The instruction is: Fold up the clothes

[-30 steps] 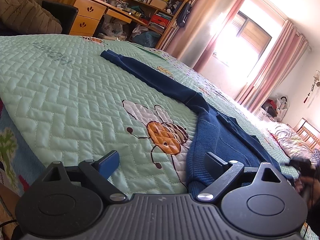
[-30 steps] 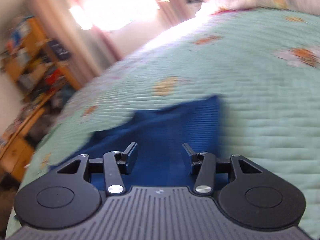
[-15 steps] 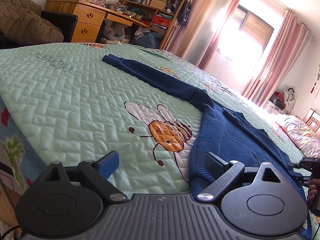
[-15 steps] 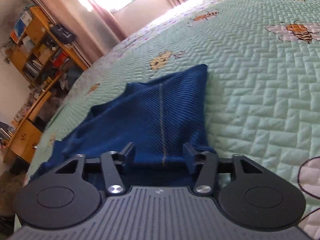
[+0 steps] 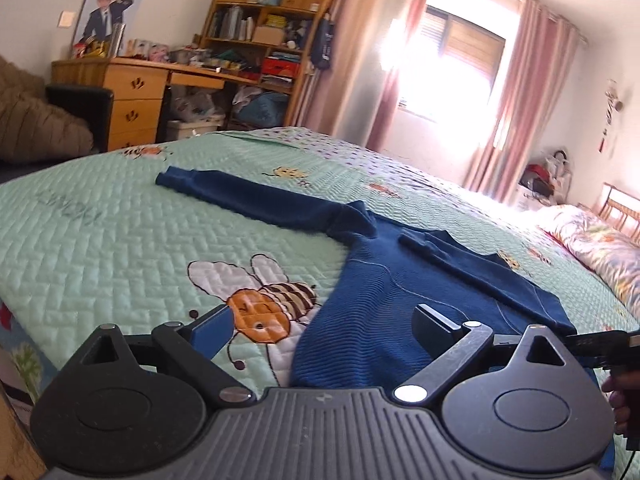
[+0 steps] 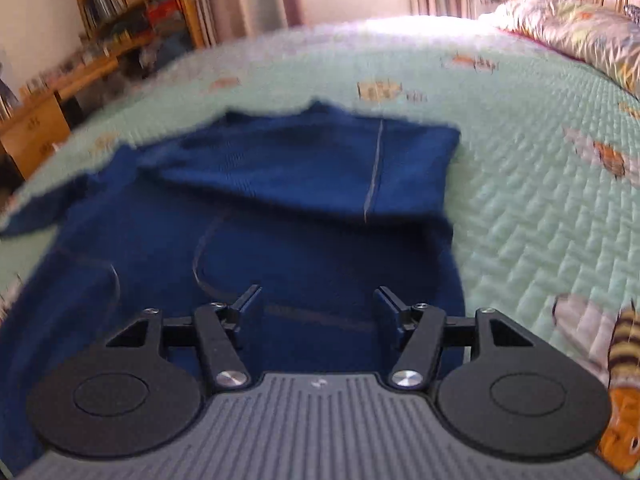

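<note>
Sweater: spread on bed, 1 side folded in.
Right gripper: jaws just opened, nothing held.
Left gripper: apart, empty.
Next: far sleeve to be gripped, folded.

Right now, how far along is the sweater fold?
Done: one side of the blue sweater is folded in over the body. In hand: nothing; the right claw has just been opening, empty, and the left claw is open. Left: the other sleeve lies stretched out on the bedspread, then the final folds.

Quilted green bed — blue sweater flat
</note>
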Demonstrator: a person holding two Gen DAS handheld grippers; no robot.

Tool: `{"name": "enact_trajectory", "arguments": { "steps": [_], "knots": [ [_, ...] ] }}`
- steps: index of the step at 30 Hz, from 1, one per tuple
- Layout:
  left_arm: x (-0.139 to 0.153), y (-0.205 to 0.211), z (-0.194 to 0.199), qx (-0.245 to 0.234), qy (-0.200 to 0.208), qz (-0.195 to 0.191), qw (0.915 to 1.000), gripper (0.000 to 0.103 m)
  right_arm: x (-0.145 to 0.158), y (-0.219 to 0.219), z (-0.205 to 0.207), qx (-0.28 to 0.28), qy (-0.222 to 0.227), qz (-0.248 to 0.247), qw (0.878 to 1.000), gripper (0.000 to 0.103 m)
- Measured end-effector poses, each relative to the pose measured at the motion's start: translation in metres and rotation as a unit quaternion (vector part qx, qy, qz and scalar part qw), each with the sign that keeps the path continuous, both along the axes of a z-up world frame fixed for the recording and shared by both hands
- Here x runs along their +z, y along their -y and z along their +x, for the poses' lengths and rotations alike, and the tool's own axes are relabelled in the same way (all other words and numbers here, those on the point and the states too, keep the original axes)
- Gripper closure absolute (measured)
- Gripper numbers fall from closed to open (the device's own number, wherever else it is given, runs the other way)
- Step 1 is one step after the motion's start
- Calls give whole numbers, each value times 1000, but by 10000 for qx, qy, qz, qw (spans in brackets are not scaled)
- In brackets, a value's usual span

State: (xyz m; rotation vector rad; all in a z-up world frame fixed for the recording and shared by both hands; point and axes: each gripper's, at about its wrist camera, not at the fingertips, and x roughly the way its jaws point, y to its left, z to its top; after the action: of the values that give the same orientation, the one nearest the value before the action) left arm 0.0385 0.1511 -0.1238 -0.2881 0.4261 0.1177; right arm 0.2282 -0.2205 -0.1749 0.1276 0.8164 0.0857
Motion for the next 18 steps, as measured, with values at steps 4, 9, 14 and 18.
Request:
{"name": "enact_trajectory", "arguments": {
  "steps": [4,9,14,18],
  "knots": [
    [0,4,-1,-21,-163,-29,9999,6,-3,-19,-29,182,76,-450,9988,18],
    [0,10,0,-81,-309,-106,9994,6,-5,-25,-52,238,52,-604,9979,14],
    [-1,18,-2,-183,-419,-105,9989,6,-5,-25,-67,227,-20,-625,9978,14],
    [-1,23,-1,-234,-494,-87,9985,5,-4,-24,-74,235,-56,-629,9977,14]
  ]
}}
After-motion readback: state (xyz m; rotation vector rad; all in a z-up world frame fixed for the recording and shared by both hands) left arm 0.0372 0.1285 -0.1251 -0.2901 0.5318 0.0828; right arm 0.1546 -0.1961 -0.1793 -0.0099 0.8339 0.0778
